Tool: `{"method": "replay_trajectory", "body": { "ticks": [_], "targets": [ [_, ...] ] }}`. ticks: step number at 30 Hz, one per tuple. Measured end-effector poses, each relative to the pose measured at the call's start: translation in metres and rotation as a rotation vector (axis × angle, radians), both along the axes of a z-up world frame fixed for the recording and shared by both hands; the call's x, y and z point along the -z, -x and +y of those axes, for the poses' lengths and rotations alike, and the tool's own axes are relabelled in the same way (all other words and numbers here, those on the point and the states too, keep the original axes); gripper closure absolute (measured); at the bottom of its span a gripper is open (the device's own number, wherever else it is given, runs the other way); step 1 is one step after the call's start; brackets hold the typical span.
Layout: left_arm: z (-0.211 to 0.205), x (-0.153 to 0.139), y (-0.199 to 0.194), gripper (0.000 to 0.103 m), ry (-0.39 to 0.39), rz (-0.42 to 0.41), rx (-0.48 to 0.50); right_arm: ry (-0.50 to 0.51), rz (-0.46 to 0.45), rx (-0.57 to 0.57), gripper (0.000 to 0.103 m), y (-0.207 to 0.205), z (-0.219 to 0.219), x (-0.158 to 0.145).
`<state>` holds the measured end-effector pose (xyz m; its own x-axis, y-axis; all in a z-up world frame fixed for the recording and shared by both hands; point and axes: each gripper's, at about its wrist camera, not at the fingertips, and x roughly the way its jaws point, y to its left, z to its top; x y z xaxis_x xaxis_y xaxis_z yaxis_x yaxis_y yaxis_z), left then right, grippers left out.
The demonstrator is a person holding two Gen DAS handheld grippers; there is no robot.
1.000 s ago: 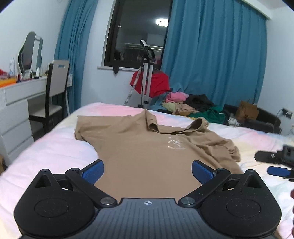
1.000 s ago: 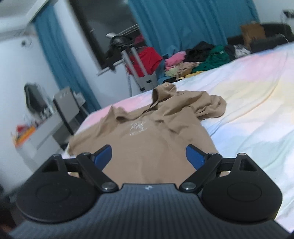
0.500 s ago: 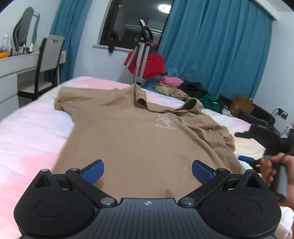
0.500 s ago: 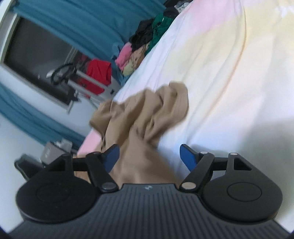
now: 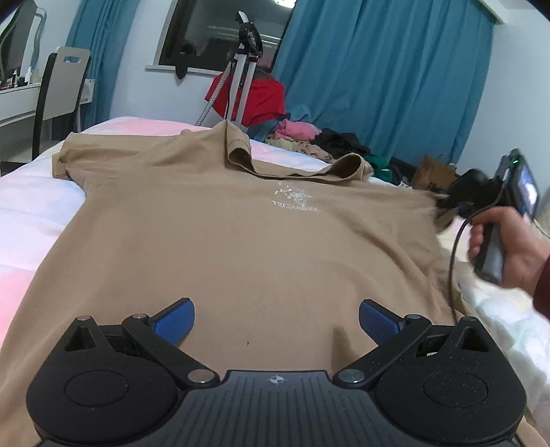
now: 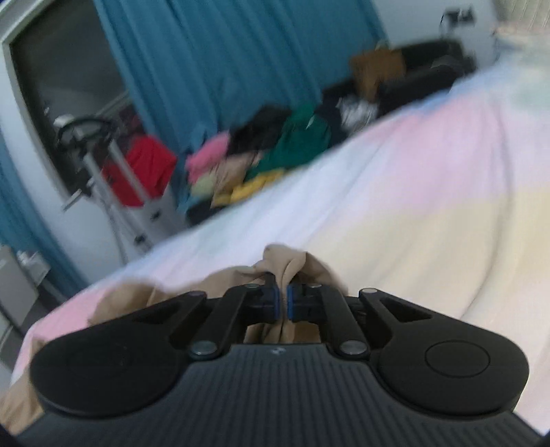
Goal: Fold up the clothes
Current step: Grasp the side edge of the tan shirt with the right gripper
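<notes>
While right gripper (image 6: 282, 302) pinches tan shirt (image 5: 240, 247) sleeve, left gripper (image 5: 276, 321) gaping above

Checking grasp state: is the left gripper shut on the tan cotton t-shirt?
No, the left gripper's blue pads stand wide apart above the tan t-shirt.

The shirt (image 5: 240, 240) lies spread on the bed (image 5: 31, 206), collar at the far end. The left gripper (image 5: 276, 321) hangs over its near hem, the 2 fingers wide apart with cloth below them. At the shirt's right edge the right gripper (image 6: 282, 302) pinches a bunched sleeve — the person's hand (image 5: 508, 251) is behind it. Beyond the bed stands a rack (image 5: 240, 79) before the window (image 5: 223, 31), a clothes pile (image 5: 309, 137) to its right — a chair (image 5: 62, 89) at far left.
</notes>
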<state>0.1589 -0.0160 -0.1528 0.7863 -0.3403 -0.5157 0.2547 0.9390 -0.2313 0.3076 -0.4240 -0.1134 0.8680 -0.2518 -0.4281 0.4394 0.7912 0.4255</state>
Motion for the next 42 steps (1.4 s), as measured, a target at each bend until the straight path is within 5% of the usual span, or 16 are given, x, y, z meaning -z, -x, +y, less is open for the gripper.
{"method": "replay_trajectory", "body": {
  "ticks": [5,7,8,9,14,17,23,24,27,33,37,42],
  "targets": [
    [0.002,0.003,-0.002,0.0,-0.021,-0.003,0.014,-0.112,0.003,0.114,0.084,0.02,-0.034,0.002],
    [0.003,0.004,-0.003,0.0,-0.029,-0.001,0.02,-0.229,0.001,0.15,0.055,0.035,-0.045,0.015],
    [0.003,0.004,-0.002,0.0,-0.034,-0.002,0.023,-0.285,-0.006,0.163,0.032,0.043,-0.049,0.022],
    [0.004,0.004,-0.001,0.0,-0.04,-0.003,0.025,-0.335,-0.031,0.157,0.024,0.053,-0.049,0.029],
    [0.004,0.005,0.005,0.0,-0.062,-0.01,0.028,-0.464,-0.114,0.054,0.024,0.085,-0.035,0.051],
    [0.002,0.006,0.008,0.0,-0.071,-0.011,0.026,-0.499,-0.11,0.016,0.027,0.095,-0.026,0.057],
    [0.0,0.009,0.007,0.0,-0.085,-0.005,0.031,-0.501,-0.043,-0.014,0.055,0.074,-0.022,0.067],
    [-0.001,0.01,0.007,0.0,-0.088,-0.005,0.031,-0.502,-0.023,-0.048,0.071,0.068,-0.022,0.072],
    [-0.003,0.012,0.007,0.0,-0.1,-0.007,0.032,-0.473,0.011,-0.117,0.09,0.052,-0.02,0.079],
    [-0.001,0.014,0.007,0.0,-0.1,-0.005,0.034,-0.348,0.04,-0.086,0.099,0.044,-0.014,0.065],
    [0.0,0.013,0.006,0.0,-0.096,-0.003,0.035,-0.172,0.102,-0.012,0.099,0.052,-0.018,0.045],
    [0.0,0.013,0.006,0.0,-0.089,-0.002,0.037,-0.119,0.172,0.08,0.099,0.081,-0.034,0.043]
  ]
}}
